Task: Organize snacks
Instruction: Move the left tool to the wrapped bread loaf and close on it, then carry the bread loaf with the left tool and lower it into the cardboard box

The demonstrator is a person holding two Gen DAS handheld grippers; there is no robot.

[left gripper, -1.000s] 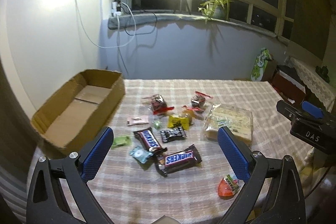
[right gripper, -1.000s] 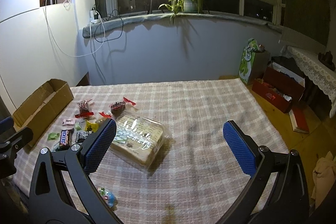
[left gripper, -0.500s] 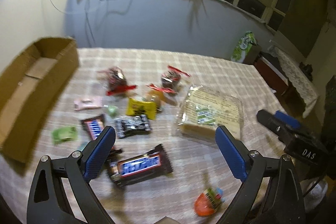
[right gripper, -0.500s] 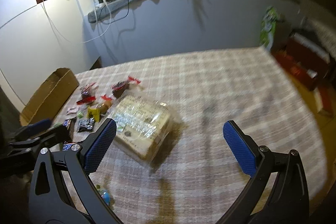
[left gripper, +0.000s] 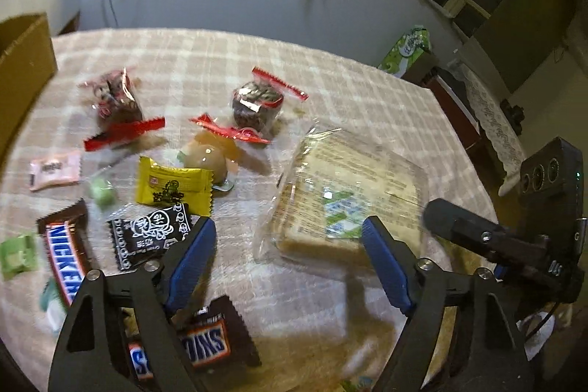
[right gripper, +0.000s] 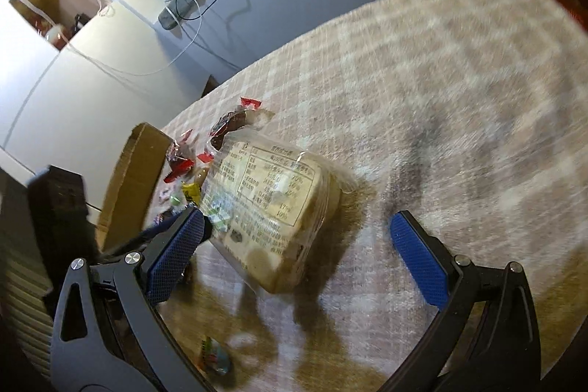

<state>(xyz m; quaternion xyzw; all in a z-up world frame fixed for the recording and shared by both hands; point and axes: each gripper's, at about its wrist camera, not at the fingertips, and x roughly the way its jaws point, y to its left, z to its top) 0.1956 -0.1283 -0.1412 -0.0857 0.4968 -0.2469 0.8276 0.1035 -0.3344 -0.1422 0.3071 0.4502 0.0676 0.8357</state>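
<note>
A clear-wrapped bread pack [left gripper: 349, 186] [right gripper: 268, 197] lies on the checked tablecloth [left gripper: 294, 289]. My left gripper [left gripper: 290, 245] hovers at its near edge. Its jaws are closing, and the pads are not touching the pack. My right gripper [right gripper: 297, 245] is open and straddles the pack's other end; its left pad is close to the wrapper. Small snacks lie left of the bread: two Snickers bars [left gripper: 66, 263] [left gripper: 205, 344], a black packet [left gripper: 150, 234], a yellow packet [left gripper: 172, 186] and red-sealed sweets [left gripper: 117, 105]. The right gripper's body [left gripper: 477, 237] shows at the right.
A cardboard box [right gripper: 136, 179] [left gripper: 22, 61] stands at the table's left edge. An egg-shaped sweet [right gripper: 215, 359] lies near the front edge. A pink packet [left gripper: 55, 169] and green sweets [left gripper: 18, 256] lie near the box. Bare cloth stretches right of the bread [right gripper: 459, 79].
Both grippers have dropped and tilted down toward the bread pack, which now looms larger. The left jaws have narrowed. The right gripper has rolled, so its view is tilted.
</note>
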